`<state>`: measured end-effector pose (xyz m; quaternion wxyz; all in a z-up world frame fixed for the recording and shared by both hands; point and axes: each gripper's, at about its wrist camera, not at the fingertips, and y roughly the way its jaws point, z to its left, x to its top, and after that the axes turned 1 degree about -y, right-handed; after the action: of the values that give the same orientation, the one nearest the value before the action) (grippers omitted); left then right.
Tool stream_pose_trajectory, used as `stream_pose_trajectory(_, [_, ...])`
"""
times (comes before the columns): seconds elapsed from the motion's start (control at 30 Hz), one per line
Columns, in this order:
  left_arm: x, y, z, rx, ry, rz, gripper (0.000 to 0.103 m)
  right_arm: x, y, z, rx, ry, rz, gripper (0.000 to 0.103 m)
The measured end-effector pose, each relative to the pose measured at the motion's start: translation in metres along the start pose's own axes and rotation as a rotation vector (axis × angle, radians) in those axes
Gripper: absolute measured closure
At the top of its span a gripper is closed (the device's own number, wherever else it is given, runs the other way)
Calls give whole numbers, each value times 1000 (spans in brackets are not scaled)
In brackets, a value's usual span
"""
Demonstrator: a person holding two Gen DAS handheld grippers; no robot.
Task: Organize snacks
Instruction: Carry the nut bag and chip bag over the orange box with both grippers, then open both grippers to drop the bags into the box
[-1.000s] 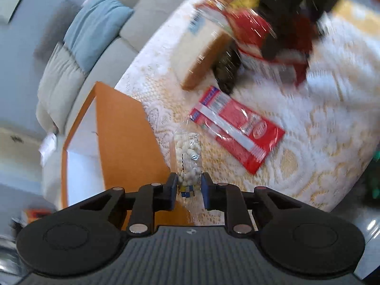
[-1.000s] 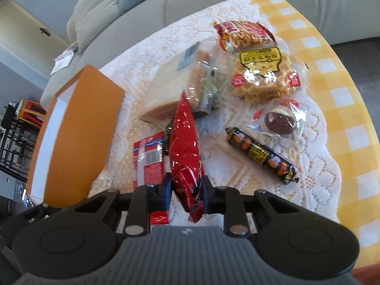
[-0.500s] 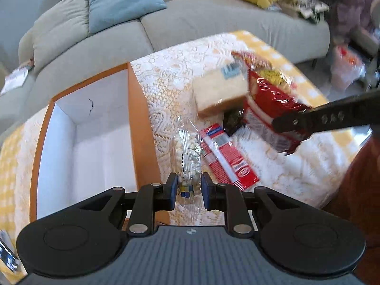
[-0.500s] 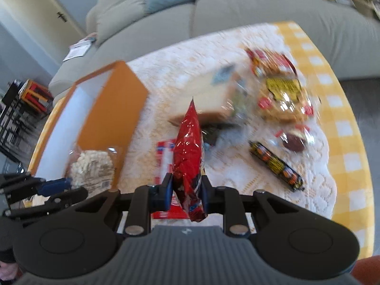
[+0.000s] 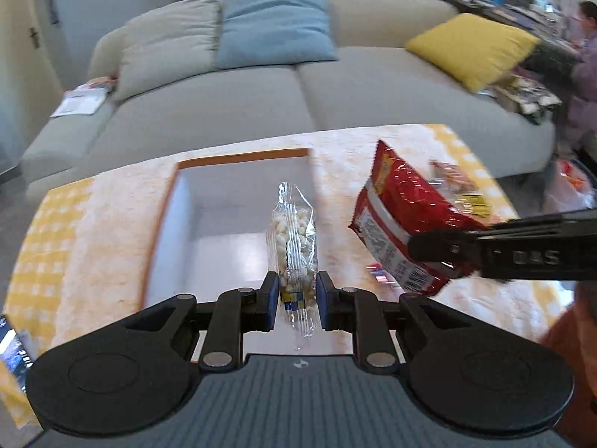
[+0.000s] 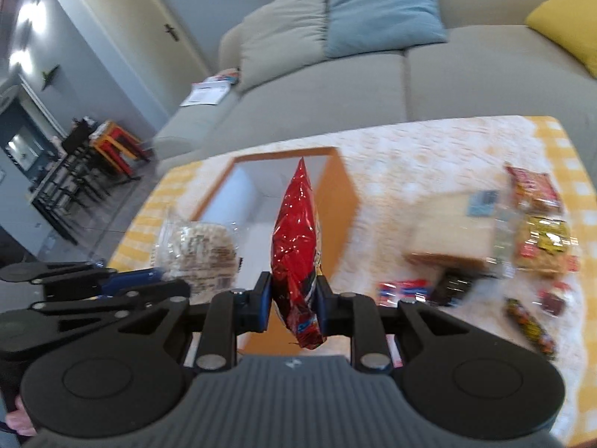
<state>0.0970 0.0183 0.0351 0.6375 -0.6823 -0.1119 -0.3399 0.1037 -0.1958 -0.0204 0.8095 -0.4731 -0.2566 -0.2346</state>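
My left gripper is shut on a clear bag of white puffed snacks and holds it above the open orange box with a white inside. My right gripper is shut on a red foil snack bag, held upright over the same box. In the left wrist view the red bag hangs at the right, beside the box. In the right wrist view the left gripper and its clear bag are at the left.
Several snacks lie on the lace cloth at the right: a wrapped bread loaf, waffles, a red flat packet, a dark candy bar. A grey sofa with cushions stands behind the table. Chairs stand far left.
Both grippers have lifted and swung left with their bags, from over the cloth to above the open box. The views now look level toward the sofa.
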Motion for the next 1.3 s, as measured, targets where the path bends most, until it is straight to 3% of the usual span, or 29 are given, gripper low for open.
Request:
stream_pose_trajectory(0.17, [7, 24, 44, 25, -77, 58, 80, 7, 38, 31, 86, 35, 33, 82])
stream_pose_trajectory(0.33, [3, 66, 79, 12, -125, 152, 80, 5, 92, 56, 72, 7, 119, 82])
stream_pose_trajectory(0.5, [-2, 101, 89, 19, -110, 233, 80, 1, 144, 65, 34, -10, 216, 82])
stream_pose_trajectory(0.73, [-10, 121, 115, 30, -112, 306, 79, -5, 195, 65, 42, 31, 333, 82])
stream_pose_trajectory(0.9, [-12, 132, 122, 68, -88, 351, 79, -11, 217, 65, 71, 70, 388, 82])
stream_pose_trajectory(1.03, [-16, 136, 122, 46, -90, 363, 79, -15, 224, 61, 67, 85, 424, 80])
stream_pose_trajectory(1.3, [-13, 121, 117, -22, -104, 299, 64, -13, 210, 77, -54, -120, 414, 74])
